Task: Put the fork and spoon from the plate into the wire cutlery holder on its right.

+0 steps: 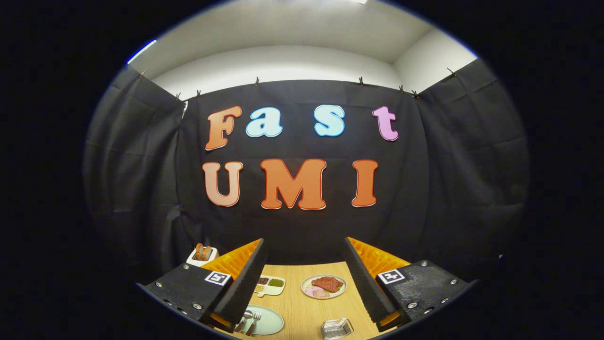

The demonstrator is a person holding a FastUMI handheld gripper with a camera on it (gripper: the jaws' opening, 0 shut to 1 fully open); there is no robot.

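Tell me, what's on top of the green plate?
A fork and spoon lie on the plate. The open gripper's left finger covers the plate's near edge.

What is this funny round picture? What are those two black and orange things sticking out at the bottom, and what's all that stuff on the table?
The picture comes from a camera that rides on a hand-held grabbing tool, looking forward along it. The round shape comes from its very wide lens. The two black and orange things are the tool's fingers, and together they make the gripper. They stand wide apart, open, with nothing held.

Below them is a wooden table. Beside the left finger lies a pale green plate with a spoon and a fork on it. To its right sits a small wire cutlery holder, where they should go. Farther away are a plate of pretend meat, a divided dish of beans, and a little white tray with bread.
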